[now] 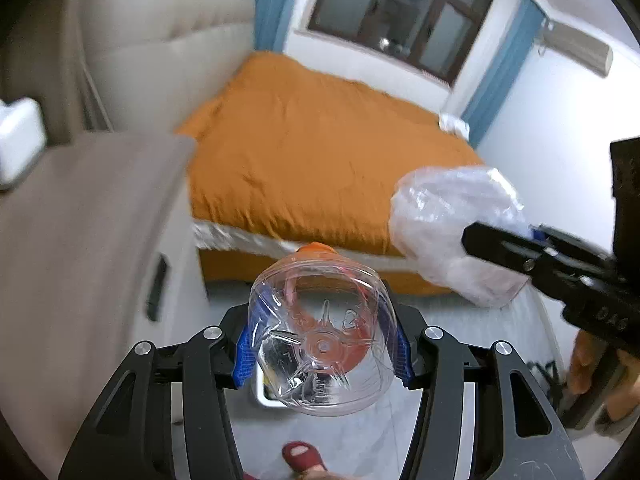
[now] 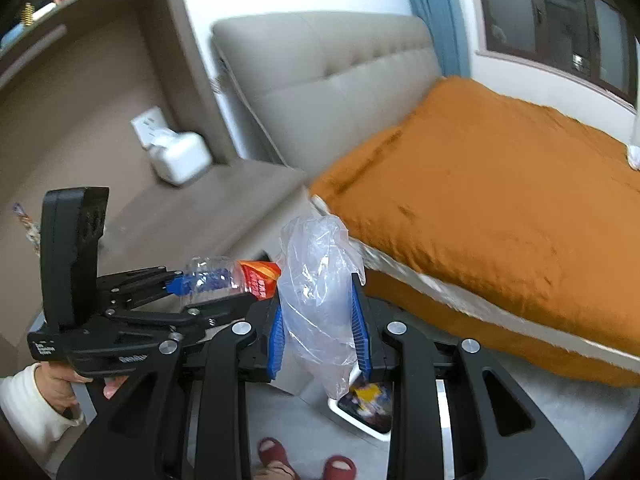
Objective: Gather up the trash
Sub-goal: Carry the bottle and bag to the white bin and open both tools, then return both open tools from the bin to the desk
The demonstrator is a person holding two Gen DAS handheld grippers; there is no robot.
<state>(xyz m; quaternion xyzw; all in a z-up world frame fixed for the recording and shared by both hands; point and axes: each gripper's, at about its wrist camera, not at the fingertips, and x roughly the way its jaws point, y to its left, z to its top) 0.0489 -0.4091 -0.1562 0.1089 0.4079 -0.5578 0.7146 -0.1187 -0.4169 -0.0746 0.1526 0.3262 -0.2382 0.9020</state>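
My left gripper (image 1: 322, 344) is shut on a clear plastic bottle (image 1: 316, 332) with an orange cap and red label, its base facing the camera. It also shows in the right wrist view (image 2: 228, 280), lying sideways in the left gripper (image 2: 180, 284). My right gripper (image 2: 318, 328) is shut on a crumpled clear plastic bag (image 2: 320, 292), which also shows in the left wrist view (image 1: 452, 232) at the right. A white trash bin (image 2: 368, 408) with colourful wrappers inside stands on the floor below both grippers; its rim peeks under the bottle (image 1: 262, 394).
A bed with an orange cover (image 1: 320, 148) fills the middle and right. A grey nightstand (image 1: 80, 240) with a white charger (image 2: 180, 156) stands at the left. My feet in red slippers (image 2: 276, 454) are on the grey floor.
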